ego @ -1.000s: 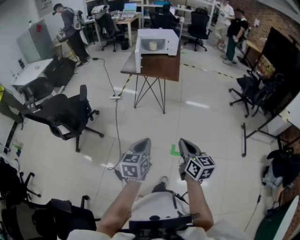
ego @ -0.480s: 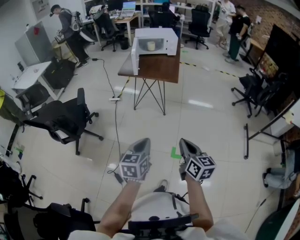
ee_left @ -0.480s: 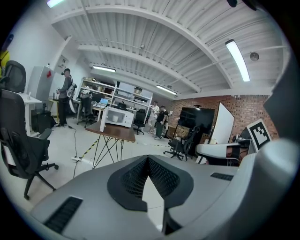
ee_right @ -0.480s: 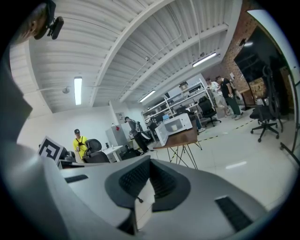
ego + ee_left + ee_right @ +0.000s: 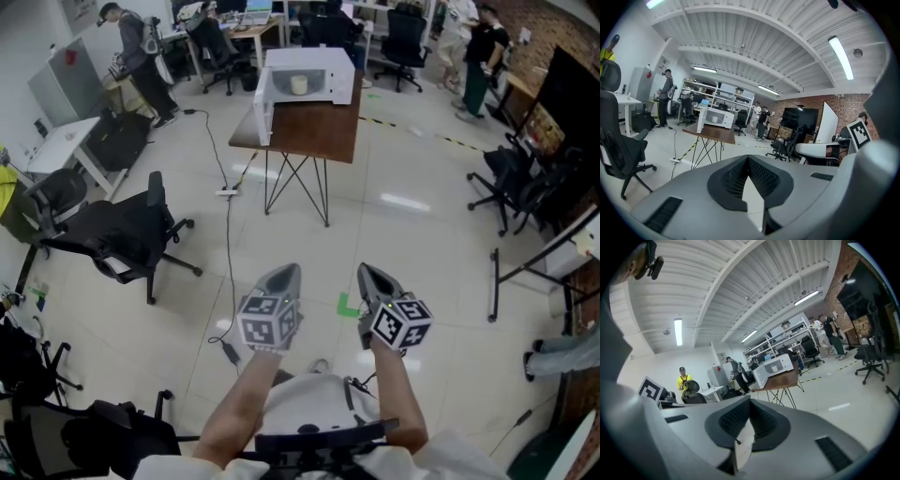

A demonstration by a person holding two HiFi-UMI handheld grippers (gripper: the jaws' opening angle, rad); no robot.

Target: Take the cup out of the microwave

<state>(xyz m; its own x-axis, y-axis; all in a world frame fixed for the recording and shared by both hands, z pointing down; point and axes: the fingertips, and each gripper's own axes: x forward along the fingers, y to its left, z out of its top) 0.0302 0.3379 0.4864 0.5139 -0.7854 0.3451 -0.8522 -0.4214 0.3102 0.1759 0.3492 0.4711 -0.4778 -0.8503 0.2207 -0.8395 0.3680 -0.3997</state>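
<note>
Pale, glossy floor fills an open-plan lab, with a black office chair (image 5: 122, 239) at the left and a power cable (image 5: 231, 225) trailing over the tiles toward a brown worktop (image 5: 314, 131) at the far end. On it stands a white microwave (image 5: 319, 70), its door (image 5: 262, 105) swung open to the left. The cup (image 5: 299, 84), pale and upright, sits inside the cavity, untouched.

Close to the camera a person holds the left gripper (image 5: 286, 272) and the right gripper (image 5: 367, 273) side by side, both aimed toward the worktop and well apart from it. Each pair of jaws is pressed together with nothing between them (each gripper's own view shows the pads meeting at the tips). Farther right, dark chairs (image 5: 511, 178) stand before a brick wall.

The step in hand appears to be the approach — the cup cannot yet be reached. Done well, it would mean crossing clear of the cable and chair and coming square to the open front. One pair of jaws should be spread before reaching in — probably the right, since the door hangs left.
</note>
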